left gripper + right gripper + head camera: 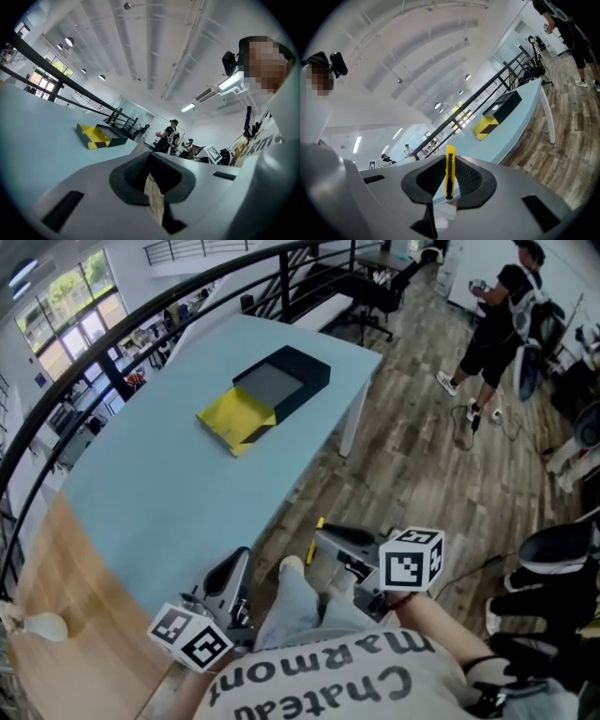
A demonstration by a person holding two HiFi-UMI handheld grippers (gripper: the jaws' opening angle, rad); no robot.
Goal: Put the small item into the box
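Note:
An open black box [274, 382] with a yellow flap [234, 420] lies on the far part of the light blue table [159, 493]. It also shows far off in the left gripper view [101, 135] and in the right gripper view [499, 112]. My right gripper [323, 540] hangs off the table's near edge over the floor, shut on a small yellow utility knife [450, 169] that stands upright between its jaws. That knife [317, 538] pokes out at the jaw tips. My left gripper [236, 563] sits low by the table's near corner, jaws shut with nothing in them [151, 177].
A person [497, 320] stands on the wood floor at the far right, near an office chair [384, 287]. A black railing [103, 357] runs behind the table. A wooden surface [56, 606] with a white object [42, 626] adjoins the table at left.

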